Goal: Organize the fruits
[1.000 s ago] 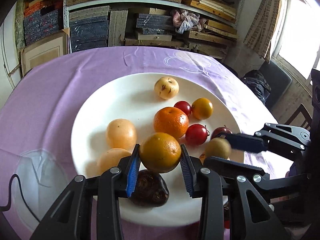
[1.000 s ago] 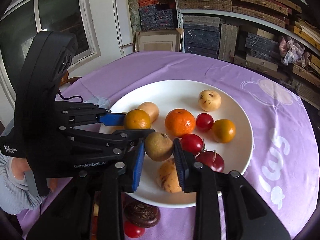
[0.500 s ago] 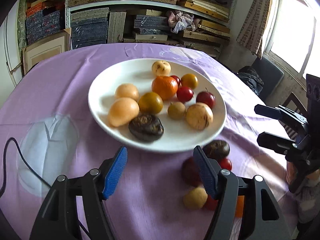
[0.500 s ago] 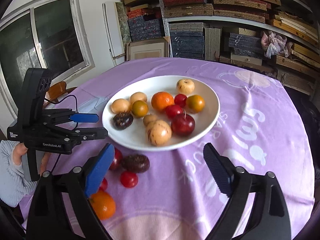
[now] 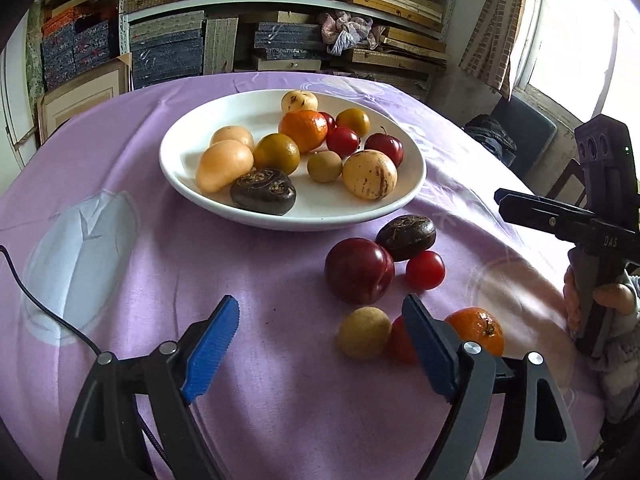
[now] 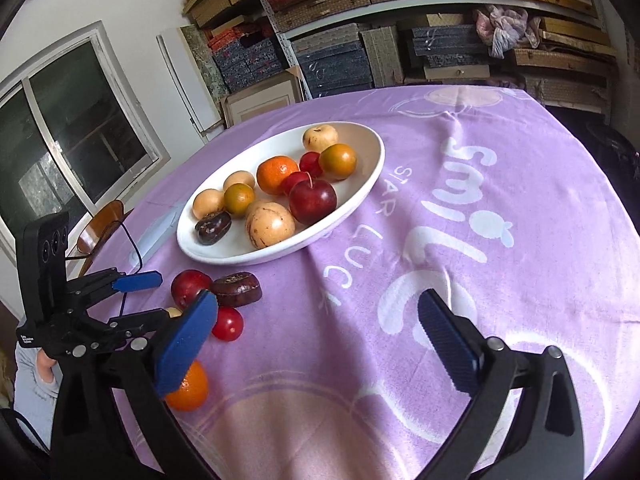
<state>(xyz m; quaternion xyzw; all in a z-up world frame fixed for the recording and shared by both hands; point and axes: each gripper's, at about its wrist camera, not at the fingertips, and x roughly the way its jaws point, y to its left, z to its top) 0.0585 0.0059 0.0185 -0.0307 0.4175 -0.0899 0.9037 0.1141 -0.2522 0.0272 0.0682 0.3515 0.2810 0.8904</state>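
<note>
A lived-in home storeroom or dining corner is showing here: metal shelves (image 6: 400, 4) are sagging with stacked woven and cloth-covered boxes (image 5: 168, 56), a patterned curtain (image 5: 496, 20) is hanging by a window (image 5: 576, 40), and a purple tablecloth (image 6: 500, 168) is covering a round table.

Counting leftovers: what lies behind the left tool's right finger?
A red fruit, mostly covered by that finger, sits between the tan fruit and the orange. Its hidden side cannot be seen.
</note>
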